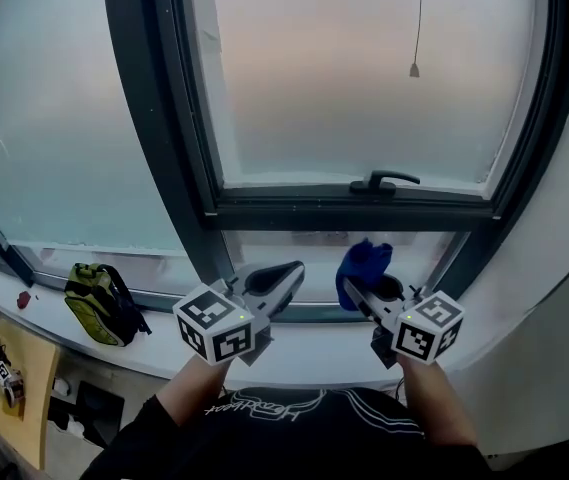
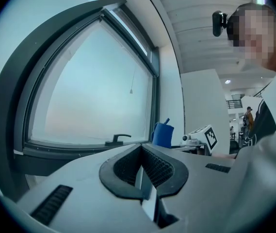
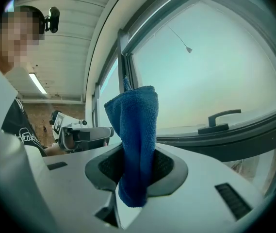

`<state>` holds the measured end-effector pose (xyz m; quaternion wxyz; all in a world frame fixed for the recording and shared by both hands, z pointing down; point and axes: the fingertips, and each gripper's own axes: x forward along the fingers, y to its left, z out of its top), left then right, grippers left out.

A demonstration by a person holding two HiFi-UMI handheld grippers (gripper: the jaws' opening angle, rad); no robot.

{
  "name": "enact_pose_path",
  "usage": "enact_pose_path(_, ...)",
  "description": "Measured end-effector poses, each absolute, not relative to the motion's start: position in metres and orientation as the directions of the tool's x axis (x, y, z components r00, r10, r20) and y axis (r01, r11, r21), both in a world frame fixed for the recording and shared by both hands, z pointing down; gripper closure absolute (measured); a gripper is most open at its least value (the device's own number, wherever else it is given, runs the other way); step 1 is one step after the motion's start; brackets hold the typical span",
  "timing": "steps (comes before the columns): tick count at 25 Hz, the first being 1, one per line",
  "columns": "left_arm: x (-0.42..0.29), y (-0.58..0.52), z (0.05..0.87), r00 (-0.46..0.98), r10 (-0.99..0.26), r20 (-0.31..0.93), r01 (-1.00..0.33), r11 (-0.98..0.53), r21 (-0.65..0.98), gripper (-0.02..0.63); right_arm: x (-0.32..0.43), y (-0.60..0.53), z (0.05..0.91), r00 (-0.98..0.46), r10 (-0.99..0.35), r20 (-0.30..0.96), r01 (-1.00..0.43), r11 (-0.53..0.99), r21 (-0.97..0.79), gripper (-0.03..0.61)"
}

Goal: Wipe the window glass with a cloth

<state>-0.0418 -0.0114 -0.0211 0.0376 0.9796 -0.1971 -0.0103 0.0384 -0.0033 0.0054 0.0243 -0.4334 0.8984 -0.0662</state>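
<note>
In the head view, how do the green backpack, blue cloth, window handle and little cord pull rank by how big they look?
Largest to smallest:
1. green backpack
2. blue cloth, which is nearer the camera, so it is flattered
3. window handle, about as wide as the cloth but much thinner
4. cord pull, tiny

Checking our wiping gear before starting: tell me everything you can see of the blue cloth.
The blue cloth looks like nubby microfibre, bunched into a folded wad. The right gripper is shut on it: its lower part is pinched between the ribbed pads, a short end poking through, the bigger part standing upright above. It seems held clear of the window glass, touching only the gripper.
</note>
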Motion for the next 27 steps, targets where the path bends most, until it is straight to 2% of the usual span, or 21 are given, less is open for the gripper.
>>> enact_pose_path(27, -0.051, -0.014, 0.002, 0.929, -0.369, -0.002, -0.366, -0.922, 0.126, 0.609, 0.025, -0.003, 0.029, -0.614, -0.789, 0.018, -0.775, 0.598, -0.205, 0.486)
